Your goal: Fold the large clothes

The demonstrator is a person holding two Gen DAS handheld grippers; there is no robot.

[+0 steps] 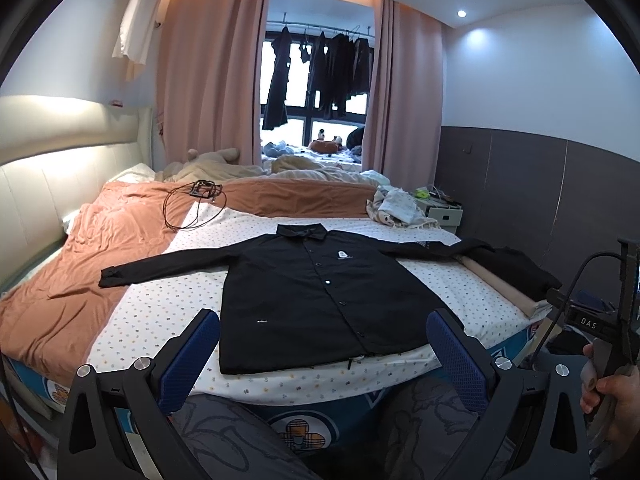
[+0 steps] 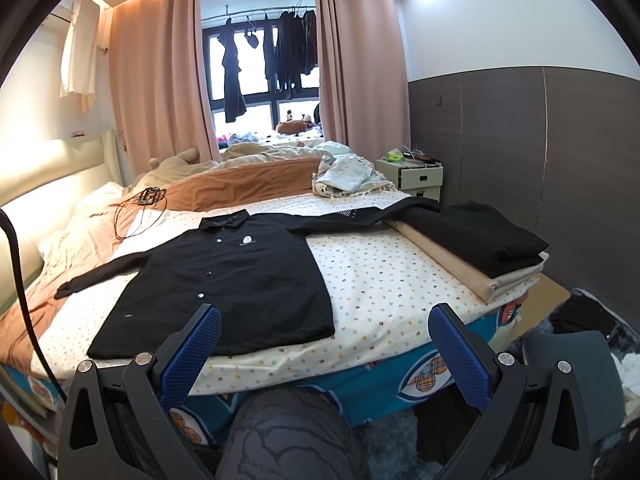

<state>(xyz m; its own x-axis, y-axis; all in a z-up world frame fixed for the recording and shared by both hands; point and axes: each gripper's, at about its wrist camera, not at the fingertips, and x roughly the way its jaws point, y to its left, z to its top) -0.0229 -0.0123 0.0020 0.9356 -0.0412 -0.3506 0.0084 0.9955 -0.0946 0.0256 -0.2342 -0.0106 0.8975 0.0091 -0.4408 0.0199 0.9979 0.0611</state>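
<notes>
A black long-sleeved button shirt (image 1: 316, 296) lies flat, front up, on the dotted white sheet (image 1: 168, 308), collar away from me, both sleeves spread out. It also shows in the right wrist view (image 2: 232, 284). My left gripper (image 1: 322, 334) is open and empty, held in the air in front of the shirt's hem. My right gripper (image 2: 324, 330) is open and empty, held off the bed's near edge, right of the shirt's hem. The right sleeve (image 2: 348, 214) reaches a stack of folded clothes.
A stack of folded black and beige clothes (image 2: 476, 248) sits at the bed's right edge. An orange blanket (image 1: 80, 264) covers the left side, with a black cable and device (image 1: 200, 196) on it. Crumpled cloths (image 2: 348, 176) lie by a white nightstand (image 2: 416, 174).
</notes>
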